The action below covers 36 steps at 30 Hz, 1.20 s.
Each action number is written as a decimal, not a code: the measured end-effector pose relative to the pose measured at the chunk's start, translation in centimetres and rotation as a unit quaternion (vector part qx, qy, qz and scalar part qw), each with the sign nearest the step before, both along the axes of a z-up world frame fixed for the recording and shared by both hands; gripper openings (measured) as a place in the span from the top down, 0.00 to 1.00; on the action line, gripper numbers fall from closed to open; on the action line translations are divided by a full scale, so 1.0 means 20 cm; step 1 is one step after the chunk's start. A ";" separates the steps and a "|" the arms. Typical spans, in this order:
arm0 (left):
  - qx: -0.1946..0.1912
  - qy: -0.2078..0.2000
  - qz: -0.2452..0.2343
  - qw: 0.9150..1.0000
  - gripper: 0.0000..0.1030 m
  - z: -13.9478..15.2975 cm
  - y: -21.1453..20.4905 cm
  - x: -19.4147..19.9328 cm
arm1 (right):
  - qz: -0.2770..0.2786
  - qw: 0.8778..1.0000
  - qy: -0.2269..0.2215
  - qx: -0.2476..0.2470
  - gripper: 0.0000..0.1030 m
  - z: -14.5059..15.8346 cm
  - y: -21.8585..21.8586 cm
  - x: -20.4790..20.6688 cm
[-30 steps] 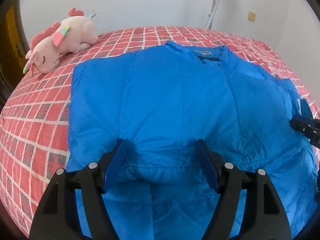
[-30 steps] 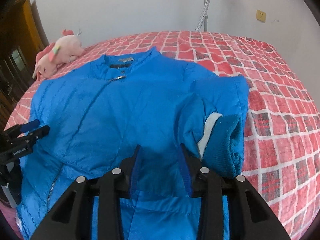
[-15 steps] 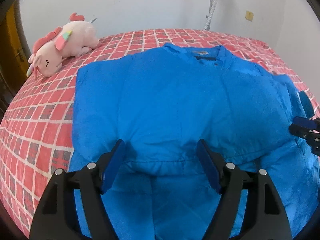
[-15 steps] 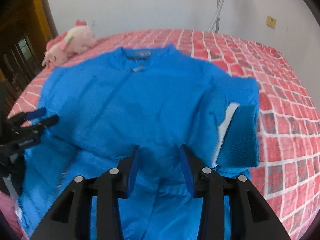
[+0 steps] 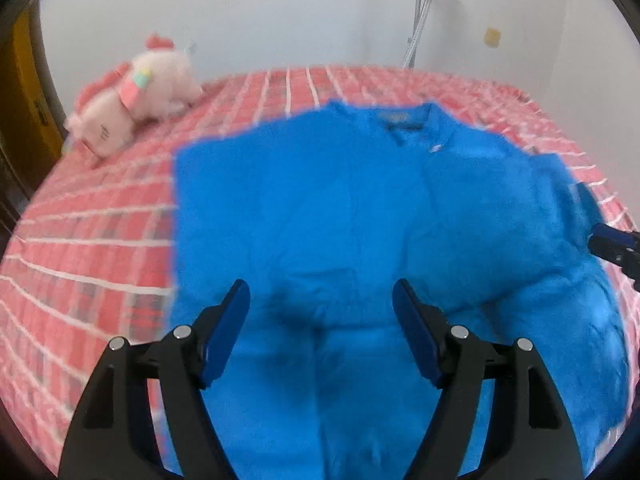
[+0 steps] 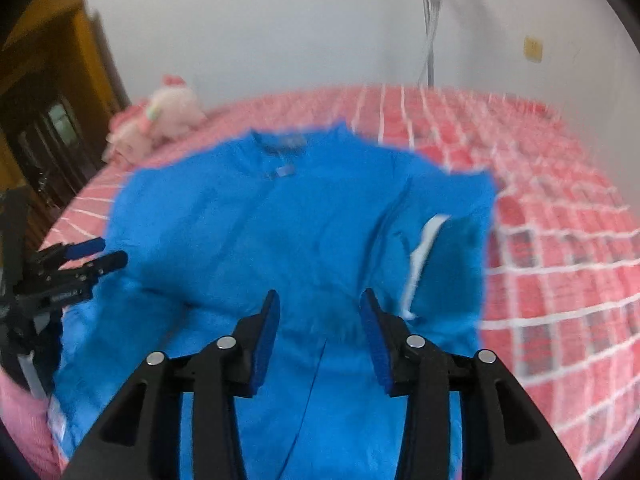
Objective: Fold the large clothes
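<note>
Both grippers hovered over a puffy bright-blue quilted jacket [image 5: 360,208] spread on the bed's red-and-white checked cover [image 5: 92,240], collar toward the far wall. Left gripper [image 5: 321,300] stood released, its blue-padded fingers [image 5: 224,332] wide apart above a bunched fold near the hem, pressing nothing. Right gripper [image 6: 319,312] was opening, its pads clear of the fabric beneath them, just left of a folded-in sleeve with a knitted blue cuff and white trim [image 6: 448,264]. A pink plush unicorn [image 5: 136,96] lay at the cover's far-left corner, well apart from the jacket. Both views were blurred.
</note>
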State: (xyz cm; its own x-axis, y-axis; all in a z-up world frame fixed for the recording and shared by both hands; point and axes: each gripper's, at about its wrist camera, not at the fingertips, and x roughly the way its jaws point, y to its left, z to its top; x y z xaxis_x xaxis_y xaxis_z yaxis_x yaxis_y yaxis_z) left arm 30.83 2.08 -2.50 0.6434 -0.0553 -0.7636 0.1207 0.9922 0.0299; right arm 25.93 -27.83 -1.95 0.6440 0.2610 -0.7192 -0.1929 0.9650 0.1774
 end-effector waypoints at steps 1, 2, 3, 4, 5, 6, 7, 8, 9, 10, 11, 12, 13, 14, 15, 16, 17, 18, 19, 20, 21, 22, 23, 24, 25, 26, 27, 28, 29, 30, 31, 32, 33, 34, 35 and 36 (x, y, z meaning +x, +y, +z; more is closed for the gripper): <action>-0.003 -0.011 -0.001 1.000 0.25 0.05 0.02 -0.06 | -0.001 1.000 -0.012 0.002 0.52 0.04 -0.02 -0.08; -0.015 -0.025 -0.003 1.000 0.22 0.11 0.06 -0.15 | 0.000 1.000 -0.024 0.007 0.52 0.06 -0.05 -0.18; -0.021 -0.031 -0.004 0.999 0.21 0.13 0.09 -0.22 | 0.004 1.000 -0.027 0.010 0.52 0.07 -0.08 -0.25; -0.024 -0.036 -0.003 0.999 0.20 0.15 0.13 -0.30 | 0.007 1.000 -0.028 0.013 0.52 0.07 -0.10 -0.32; -0.022 -0.039 0.000 0.999 0.19 0.17 0.18 -0.40 | 0.005 1.000 -0.027 0.014 0.52 0.05 -0.14 -0.43; -0.018 -0.038 0.003 0.999 0.19 0.16 0.21 -0.47 | 0.003 1.000 -0.023 0.016 0.51 0.04 -0.16 -0.49; -0.011 -0.035 0.007 0.999 0.19 0.16 0.24 -0.55 | 0.003 1.000 -0.017 0.020 0.51 0.03 -0.20 -0.57; -0.003 -0.033 0.013 0.999 0.19 0.15 0.28 -0.62 | 0.002 1.000 -0.012 0.026 0.51 0.01 -0.23 -0.64; 0.009 -0.029 0.023 0.999 0.18 0.12 0.33 -0.72 | 0.001 0.999 -0.006 0.033 0.50 -0.01 -0.27 -0.74; 0.014 -0.024 0.034 0.999 0.18 0.10 0.37 -0.80 | -0.002 0.999 0.000 0.038 0.49 -0.03 -0.29 -0.82; 0.016 -0.016 0.046 0.999 0.18 0.07 0.41 -0.88 | -0.005 0.999 0.005 0.040 0.49 -0.04 -0.31 -0.88; 0.014 -0.008 0.055 0.998 0.18 0.05 0.44 -0.94 | -0.011 0.999 0.009 0.042 0.49 -0.06 -0.33 -0.96; 0.010 0.001 0.061 0.998 0.18 0.03 0.47 -0.99 | -0.017 0.999 0.013 0.044 0.49 -0.09 -0.34 -1.04; 0.001 0.012 0.067 0.998 0.18 0.00 0.49 -1.07 | -0.022 0.998 0.021 0.051 0.49 -0.12 -0.35 -1.11; -0.008 0.019 0.069 0.997 0.18 -0.02 0.52 -1.11 | -0.024 0.997 0.028 0.061 0.49 -0.14 -0.36 -1.16; -0.017 0.025 0.073 0.997 0.18 -0.04 0.54 -1.15 | -0.025 0.996 0.037 0.073 0.49 -0.16 -0.37 -1.20; -0.028 0.033 0.077 0.996 0.18 -0.06 0.56 -1.20 | -0.024 0.995 0.048 0.088 0.49 -0.19 -0.37 -1.25; -0.039 0.039 0.079 0.995 0.18 -0.08 0.57 -1.23 | -0.025 0.994 0.053 0.092 0.49 -0.20 -0.37 -1.27; -0.046 0.043 0.081 0.995 0.18 -0.09 0.58 -1.27 | -0.025 0.994 0.056 0.090 0.49 -0.21 -0.36 -1.30; -0.051 0.045 0.081 0.994 0.18 -0.11 0.58 -1.29 | -0.025 0.994 0.060 0.088 0.49 -0.22 -0.35 -1.32; -0.055 0.047 0.081 0.994 0.18 -0.12 0.59 -1.32 | -0.023 0.994 0.062 0.090 0.49 -0.23 -0.35 -1.33; -0.057 0.049 0.081 0.994 0.18 -0.13 0.59 -1.33 | -0.021 0.993 0.065 0.094 0.49 -0.24 -0.34 -1.34; -0.063 0.051 0.082 0.993 0.18 -0.14 0.59 -1.33 | -0.019 0.992 0.070 0.099 0.49 -0.25 -0.33 -1.34; -0.066 0.053 0.082 0.993 0.18 -0.15 0.59 -1.34 | -0.018 0.992 0.074 0.102 0.49 -0.26 -0.33 -1.33; -0.071 0.056 0.084 0.992 0.18 -0.17 0.60 -1.33 | -0.016 0.991 0.078 0.107 0.49 -0.27 -0.33 -1.32; -0.076 0.058 0.084 0.992 0.18 -0.17 0.60 -1.33 | -0.016 0.990 0.085 0.115 0.49 -0.29 -0.32 -1.31; -0.083 0.062 0.082 0.991 0.18 -0.19 0.60 -1.32 | -0.016 0.988 0.090 0.122 0.50 -0.31 -0.32 -1.30; -0.088 0.065 0.082 0.991 0.18 -0.19 0.59 -1.32 | -0.016 0.987 0.096 0.128 0.51 -0.32 -0.32 -1.29; -0.093 0.067 0.079 0.990 0.18 -0.20 0.59 -1.31 | -0.019 0.986 0.104 0.132 0.51 -0.35 -0.32 -1.28; -0.096 0.069 0.075 0.990 0.18 -0.21 0.58 -1.30 | -0.020 0.985 0.108 0.134 0.52 -0.36 -0.32 -1.27; -0.097 0.071 0.072 0.990 0.18 -0.22 0.57 -1.29 | -0.021 0.984 0.109 0.137 0.52 -0.37 -0.32 -1.27; -0.099 0.074 0.069 0.990 0.18 -0.23 0.57 -1.28 | -0.022 0.984 0.109 0.140 0.52 -0.37 -0.32 -1.27; -0.101 0.076 0.067 0.990 0.18 -0.24 0.56 -1.26 | -0.023 0.983 0.110 0.145 0.53 -0.37 -0.33 -1.26; -0.104 0.080 0.064 0.989 0.18 -0.25 0.56 -1.25 | -0.022 0.982 0.111 0.151 0.54 -0.37 -0.33 -1.26; -0.109 0.085 0.063 0.988 0.18 -0.26 0.55 -1.23 | -0.022 0.981 0.112 0.155 0.56 -0.37 -0.33 -1.25; -0.112 0.087 0.062 0.988 0.18 -0.27 0.55 -1.22 | -0.023 0.981 0.114 0.157 0.57 -0.38 -0.32 -1.24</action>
State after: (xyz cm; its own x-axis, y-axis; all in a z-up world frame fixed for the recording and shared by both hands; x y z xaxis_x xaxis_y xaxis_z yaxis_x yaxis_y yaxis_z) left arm 6.33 13.10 -7.84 0.5163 -0.1643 -0.8405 -0.0181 0.9791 -0.2026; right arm 1.06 -34.28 -9.62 0.4912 0.4670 -0.7353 -0.0720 0.8630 0.5000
